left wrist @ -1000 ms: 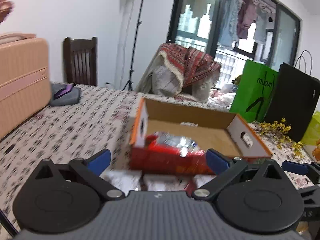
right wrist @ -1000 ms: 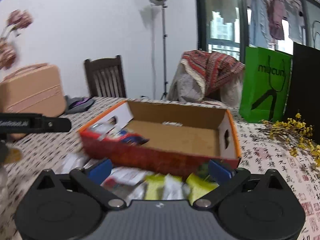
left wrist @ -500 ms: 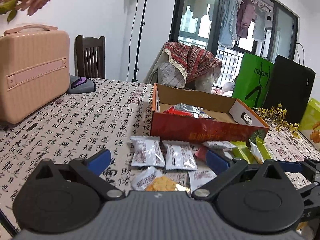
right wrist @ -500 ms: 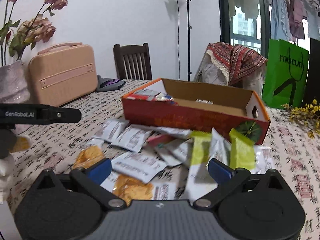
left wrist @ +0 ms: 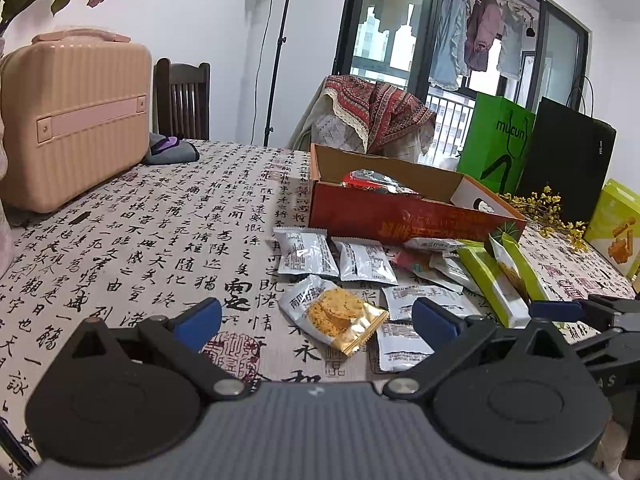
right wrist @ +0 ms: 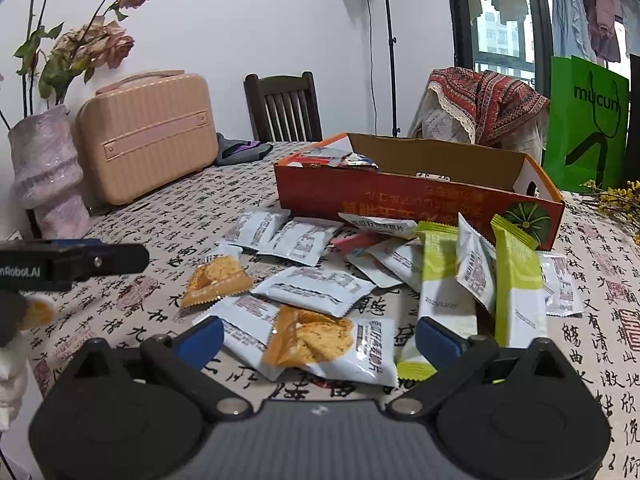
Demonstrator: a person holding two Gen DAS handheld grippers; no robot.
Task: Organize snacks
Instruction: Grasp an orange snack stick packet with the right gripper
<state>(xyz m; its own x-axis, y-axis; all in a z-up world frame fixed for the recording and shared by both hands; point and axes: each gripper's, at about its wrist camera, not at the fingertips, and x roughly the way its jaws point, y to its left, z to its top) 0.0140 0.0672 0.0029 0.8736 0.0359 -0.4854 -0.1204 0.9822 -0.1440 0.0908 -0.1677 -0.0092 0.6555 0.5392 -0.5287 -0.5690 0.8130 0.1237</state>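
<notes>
An open orange cardboard box (left wrist: 412, 216) (right wrist: 416, 196) stands on the table with a few foil snack packs (left wrist: 376, 180) inside at its left end. Several loose snack packets lie in front of it: white sachets (left wrist: 304, 252) (right wrist: 316, 286), orange biscuit packs (left wrist: 336, 312) (right wrist: 308, 340) and green bars (left wrist: 492, 284) (right wrist: 516, 292). My left gripper (left wrist: 316, 320) is open and empty, low over the biscuit pack. My right gripper (right wrist: 318, 340) is open and empty over the near packets. The right gripper also shows at the right edge of the left wrist view (left wrist: 568, 312).
The table wears a calligraphy-print cloth (left wrist: 140, 240). A pink case (left wrist: 72, 120) and a vase of dried roses (right wrist: 48, 168) stand at the left. Green (left wrist: 500, 144) and black (left wrist: 568, 160) bags, yellow flowers (left wrist: 548, 208) and a yellow-green box (left wrist: 616, 224) stand at the right. Chairs stand behind.
Both grippers have pulled back from the box toward the near table edge. The loose packets in front of the box have come into full view. Both stay open.
</notes>
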